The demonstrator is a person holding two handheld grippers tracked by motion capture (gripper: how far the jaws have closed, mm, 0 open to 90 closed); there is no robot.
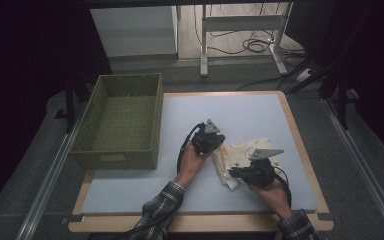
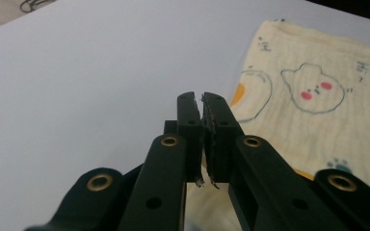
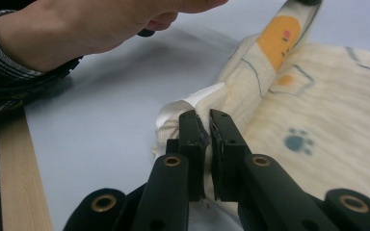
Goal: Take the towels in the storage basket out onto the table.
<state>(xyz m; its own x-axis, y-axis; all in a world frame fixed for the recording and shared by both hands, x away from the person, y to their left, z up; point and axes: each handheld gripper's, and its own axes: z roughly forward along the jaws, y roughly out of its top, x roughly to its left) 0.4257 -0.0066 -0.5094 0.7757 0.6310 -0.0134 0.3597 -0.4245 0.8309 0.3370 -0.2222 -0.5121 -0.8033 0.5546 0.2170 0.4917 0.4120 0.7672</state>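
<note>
A pale yellow cloth (image 1: 247,152) printed with cartoon animals and paw marks lies crumpled on the right half of the grey table mat (image 1: 240,110). My left gripper (image 1: 219,146) is at the cloth's far left corner, and its jaws (image 2: 202,98) are pressed together with the cloth (image 2: 308,120) running under them. My right gripper (image 1: 231,173) is at the near left corner, shut (image 3: 203,118) on a bunched white fold. In the right gripper view the cloth (image 3: 327,96) rises as a taut ridge from my jaws toward the other hand (image 3: 101,24).
A green woven basket (image 1: 115,159) stands at the table's left side, overhanging the edge. The mat lies on a wooden tabletop whose rim (image 3: 19,178) shows near my right gripper. Beyond the table are a white desk frame and cables on the floor.
</note>
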